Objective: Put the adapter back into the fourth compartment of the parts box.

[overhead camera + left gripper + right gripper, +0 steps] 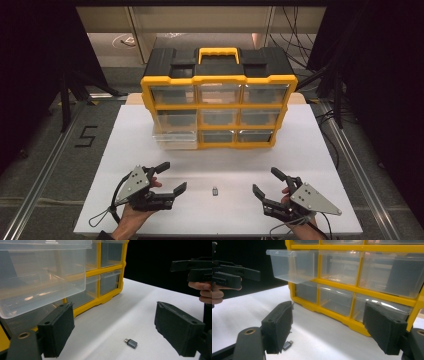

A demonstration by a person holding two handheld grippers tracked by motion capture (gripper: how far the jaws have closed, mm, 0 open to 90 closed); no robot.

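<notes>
A small grey adapter [215, 190] lies on the white table [310, 150] between my two grippers. My left gripper [174, 176] is open just left of it, and my right gripper [265, 180] is open to its right; neither touches it. In the left gripper view the adapter [131, 343] lies low between the wide-apart jaws of the left gripper [115, 322]. In the right gripper view the adapter [287, 345] peeks out by the left jaw of the right gripper [328, 315]. Behind stands a yellow and black organizer [218, 107] with one clear left-column drawer [175, 139] pulled out and empty.
The organizer's other clear drawers are pushed in. The open drawer [293, 265] overhangs the table with a shut drawer beneath it. Each gripper view shows the other hand's gripper farther off [195, 267] [232, 273]. Dark floor and metal rails flank the table.
</notes>
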